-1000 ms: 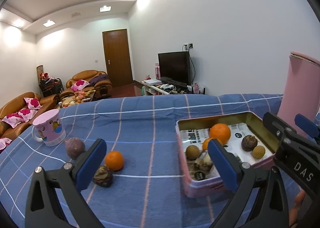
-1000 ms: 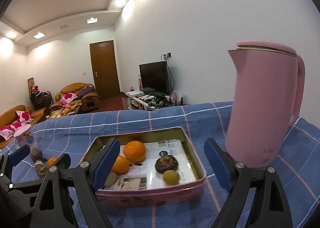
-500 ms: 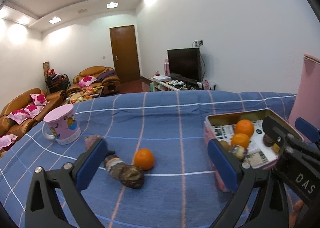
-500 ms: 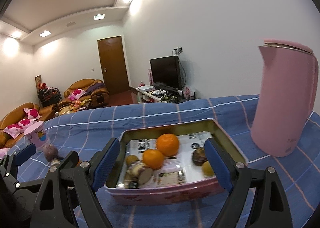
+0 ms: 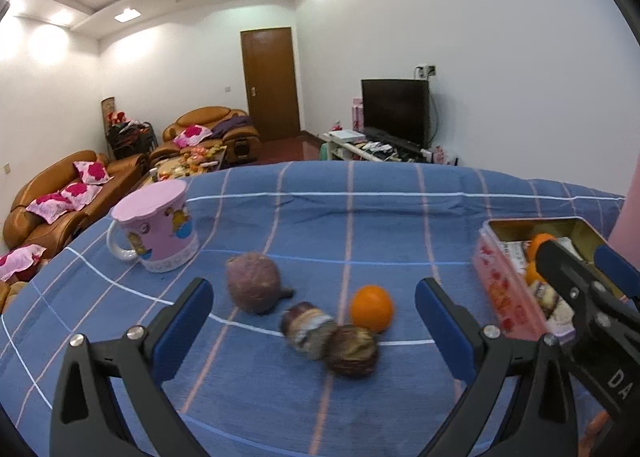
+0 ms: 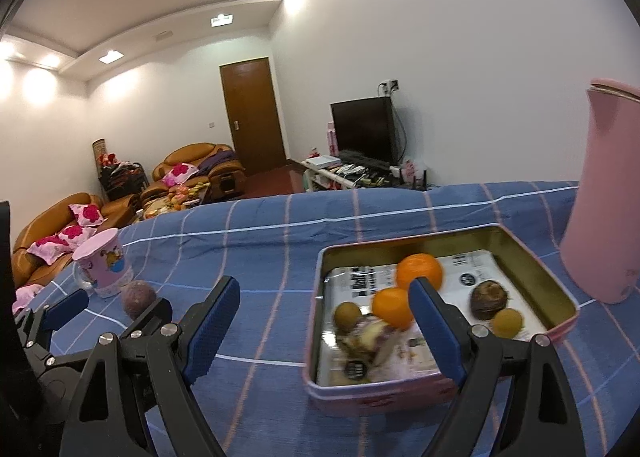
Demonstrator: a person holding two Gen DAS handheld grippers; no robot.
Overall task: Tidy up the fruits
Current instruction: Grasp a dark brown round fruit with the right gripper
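I am reaching for loose fruit. My left tool (image 5: 312, 317) is wide apart and empty; so is my right tool (image 6: 324, 321). The orange (image 5: 371, 313) lies left of the tin (image 6: 436, 389). Next, close on it.

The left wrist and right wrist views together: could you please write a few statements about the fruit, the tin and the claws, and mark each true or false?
1. One orange lies loose on the blue cloth. True.
2. The left claw grips a fruit. False: it is open and empty.
3. The tin holds two oranges. True.
4. The pink mug sits inside the tin. False: it stands on the cloth, away from it.
5. The right claw is shut. False: it is open.
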